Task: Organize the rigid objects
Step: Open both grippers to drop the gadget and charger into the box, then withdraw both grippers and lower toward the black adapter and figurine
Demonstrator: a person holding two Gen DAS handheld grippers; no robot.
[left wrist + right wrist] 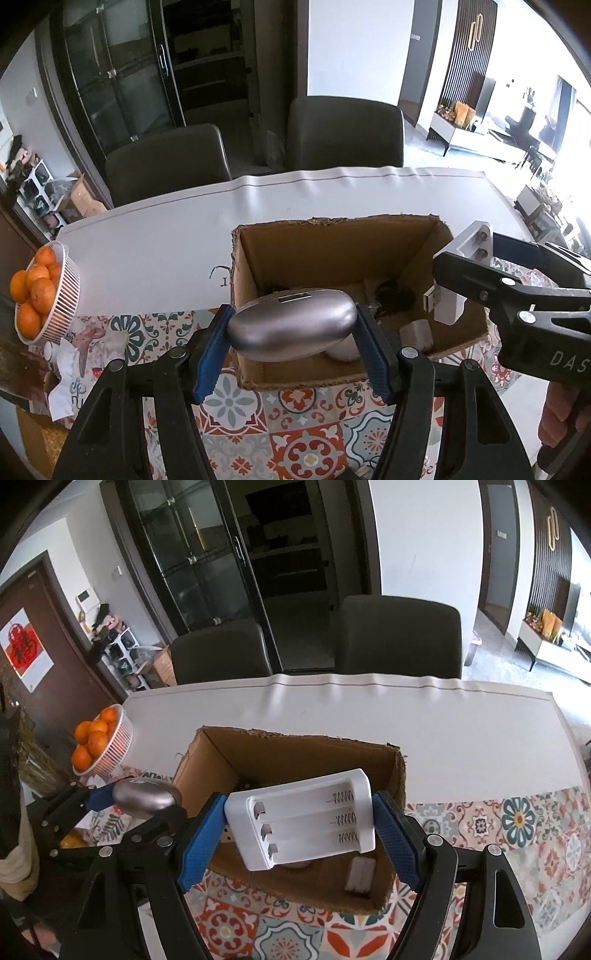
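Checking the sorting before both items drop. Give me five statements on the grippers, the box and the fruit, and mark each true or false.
1. The left gripper is shut on a silver oval case. True.
2. The right gripper holds a white battery holder loaded with batteries. False: its slots are empty, springs bare.
3. The cardboard box is open at the top. True.
4. The cardboard box is empty. False: small items already lie at its bottom.
5. The white basket holds apples. False: it holds oranges.
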